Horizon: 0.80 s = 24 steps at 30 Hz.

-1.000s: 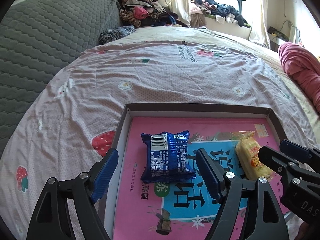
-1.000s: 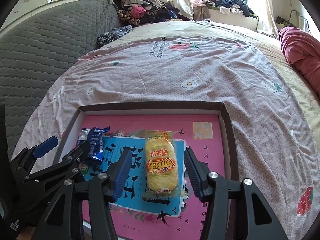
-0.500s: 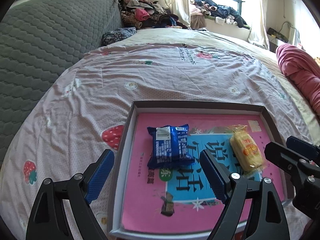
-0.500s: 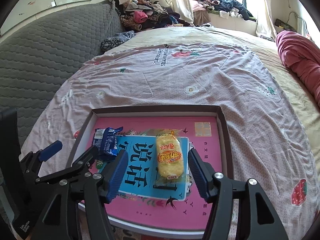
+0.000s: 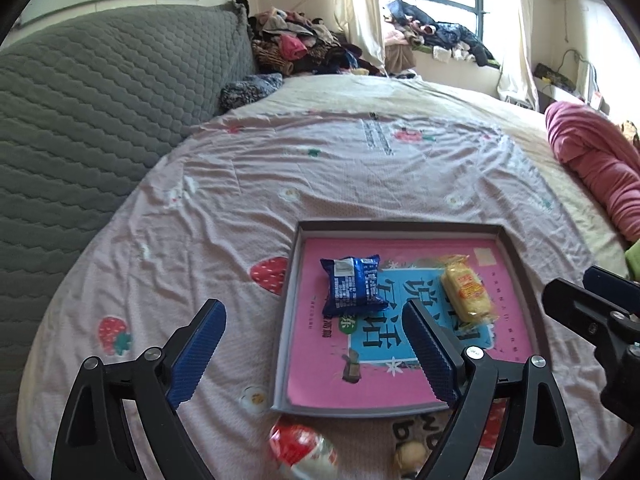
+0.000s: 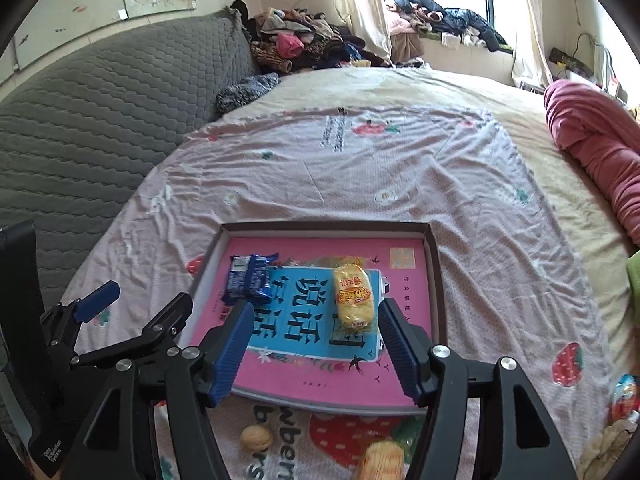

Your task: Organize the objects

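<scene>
Left gripper (image 5: 314, 344): jaws wide apart with nothing between the blue pads; they have just been opening. It hangs above the bedsheet and the tray's left edge.
Right gripper (image 6: 316, 346): jaws apart, nothing held; they too have just been opening. It hangs above the near part of the tray, clear of the yellow packet.
Tray (image 6: 437, 280): shallow, dark-rimmed, lying flat on the bedsheet, with a pink and blue printed sheet covering its floor.
Blue snack packet (image 5: 354, 286): lies in the tray's left part, resting free.
Yellow snack packet (image 6: 354, 296): lies near the tray's middle, to the right of the blue one and apart from it.
Walnut (image 6: 256, 437): on the sheet just outside the tray's near edge.
Red-and-white wrapped item (image 5: 302, 450): also outside the tray, on the near side.
Bedsheet (image 5: 320, 184): pink, strawberry print, wrinkled.
Grey quilted headboard (image 5: 100, 100): along the left.
</scene>
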Available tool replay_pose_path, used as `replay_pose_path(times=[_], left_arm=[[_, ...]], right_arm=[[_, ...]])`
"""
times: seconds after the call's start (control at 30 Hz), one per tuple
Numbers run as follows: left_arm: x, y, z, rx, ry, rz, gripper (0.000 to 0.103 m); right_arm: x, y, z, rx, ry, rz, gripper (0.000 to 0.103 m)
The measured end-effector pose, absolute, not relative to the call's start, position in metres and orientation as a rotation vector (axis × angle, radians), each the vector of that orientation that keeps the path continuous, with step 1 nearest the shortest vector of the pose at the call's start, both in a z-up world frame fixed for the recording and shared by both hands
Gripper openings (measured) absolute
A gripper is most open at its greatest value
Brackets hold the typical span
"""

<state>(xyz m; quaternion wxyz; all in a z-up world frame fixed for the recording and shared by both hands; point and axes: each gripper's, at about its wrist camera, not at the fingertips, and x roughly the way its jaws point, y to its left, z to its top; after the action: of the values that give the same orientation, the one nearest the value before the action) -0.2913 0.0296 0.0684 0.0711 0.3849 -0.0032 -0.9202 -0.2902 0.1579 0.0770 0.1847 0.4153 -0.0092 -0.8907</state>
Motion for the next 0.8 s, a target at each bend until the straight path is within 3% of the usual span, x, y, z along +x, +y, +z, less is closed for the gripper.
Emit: replay_pose_path(times=[0.27, 0.8], left_arm=[[-0.254, 0.023, 0.108, 1.119, 0.017, -2.779, 0.091], [-0.178, 0.023, 0.148, 1.103, 0.068, -2.825, 0.091]], right_arm=[[-0.256, 0.165, 0.121, 1.12, -0.018, -2.545, 0.072], [-0.19, 0.18, 0.155, 1.1, 0.019, -2.544, 0.074]])
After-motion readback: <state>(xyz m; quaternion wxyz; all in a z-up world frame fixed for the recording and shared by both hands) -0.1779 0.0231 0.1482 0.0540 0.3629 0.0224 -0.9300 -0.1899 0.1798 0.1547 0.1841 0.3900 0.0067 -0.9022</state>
